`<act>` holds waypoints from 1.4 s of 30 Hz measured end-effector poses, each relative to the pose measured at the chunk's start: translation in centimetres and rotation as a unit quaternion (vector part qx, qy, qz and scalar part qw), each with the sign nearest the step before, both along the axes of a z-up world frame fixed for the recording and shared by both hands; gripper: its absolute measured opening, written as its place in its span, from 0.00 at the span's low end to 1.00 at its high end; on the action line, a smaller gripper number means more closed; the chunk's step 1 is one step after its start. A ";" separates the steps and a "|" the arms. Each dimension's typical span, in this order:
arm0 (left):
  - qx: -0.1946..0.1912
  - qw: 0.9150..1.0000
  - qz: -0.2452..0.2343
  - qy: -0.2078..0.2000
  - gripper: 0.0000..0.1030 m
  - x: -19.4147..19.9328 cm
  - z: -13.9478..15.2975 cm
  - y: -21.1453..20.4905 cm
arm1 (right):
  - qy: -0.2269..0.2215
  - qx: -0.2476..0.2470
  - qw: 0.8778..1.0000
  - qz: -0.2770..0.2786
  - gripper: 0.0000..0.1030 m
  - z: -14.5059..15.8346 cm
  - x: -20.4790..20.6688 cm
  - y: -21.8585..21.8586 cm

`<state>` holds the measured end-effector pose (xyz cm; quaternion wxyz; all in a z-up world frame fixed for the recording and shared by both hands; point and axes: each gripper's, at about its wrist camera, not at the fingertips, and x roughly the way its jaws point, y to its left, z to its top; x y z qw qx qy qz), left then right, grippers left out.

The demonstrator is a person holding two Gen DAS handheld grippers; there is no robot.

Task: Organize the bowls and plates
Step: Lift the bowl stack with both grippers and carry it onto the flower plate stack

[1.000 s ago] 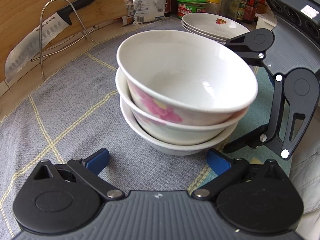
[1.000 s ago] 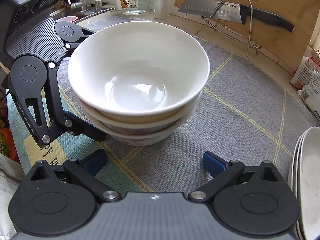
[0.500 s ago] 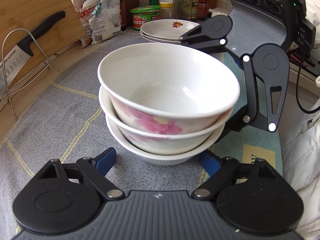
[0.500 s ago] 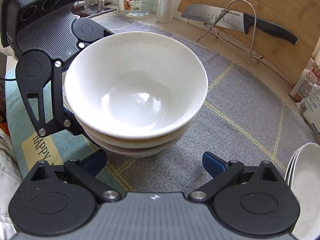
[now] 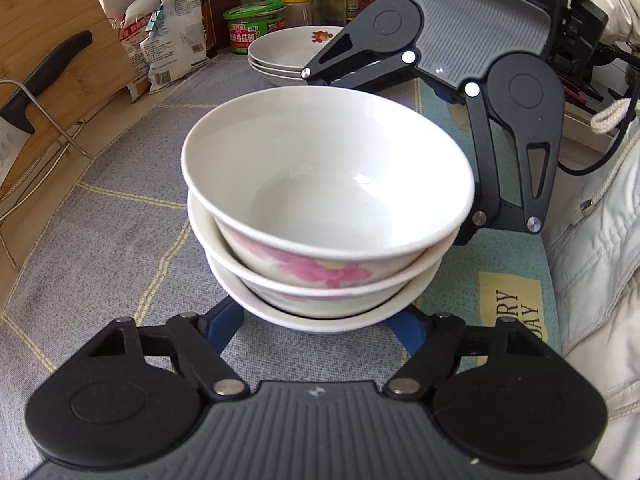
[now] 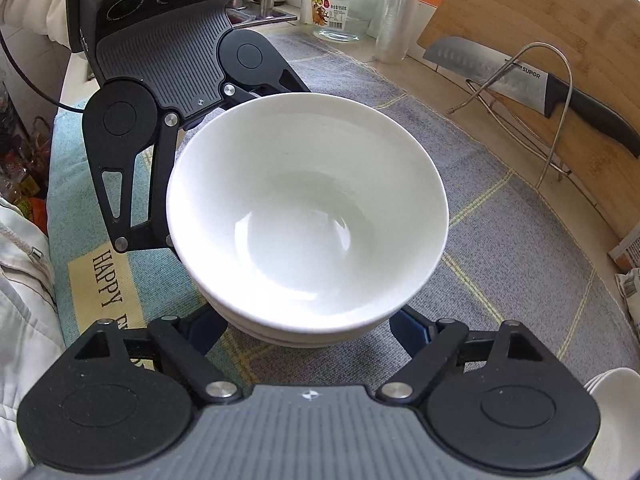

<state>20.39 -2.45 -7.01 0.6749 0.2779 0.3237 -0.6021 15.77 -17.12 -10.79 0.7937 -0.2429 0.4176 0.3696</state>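
The stack of three bowls [image 5: 326, 216] stands on the grey cloth [image 5: 120, 216] in the middle of the desk, and the pile of plates [image 5: 288, 54] waits at the far side, near the green tin [image 5: 254, 28]. The left gripper [image 5: 320, 326] has come from one side of the stack and the right gripper [image 6: 308, 330] from the opposite side, each with its blue fingers [image 5: 224, 326] low around the bottom bowl. The jaws of both are closing, with the stack between them; the bowls hide the pads, so I cannot tell if they already press on the porcelain. I judge the step to be a two-handed grasp of the whole stack. To do it well, both grippers should close on the lowest bowl under its rim, at the same height, and finish closing before any lift. The hands should then rise together and stay level, because the top bowl [image 6: 308, 208] only rests loose in the others and glazed porcelain can slip easily.
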 end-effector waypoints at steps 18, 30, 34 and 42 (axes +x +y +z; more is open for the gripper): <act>0.007 1.000 -0.023 0.011 0.71 0.6 -0.1 -0.4 | 0.019 0.007 1.000 0.012 0.82 0.2 0.6 0.1; 0.012 1.000 -0.003 0.017 0.71 -0.3 1.2 -1.2 | 0.018 0.010 1.000 0.022 0.82 1.7 -0.1 -0.9; 0.012 1.000 -0.003 0.007 0.71 -0.7 1.8 -2.2 | 0.015 0.012 1.000 0.020 0.82 2.5 -0.5 -2.1; 0.013 1.000 -0.003 -0.001 0.71 -0.8 2.2 -4.9 | 0.004 0.005 1.000 0.023 0.82 4.0 -1.3 -5.4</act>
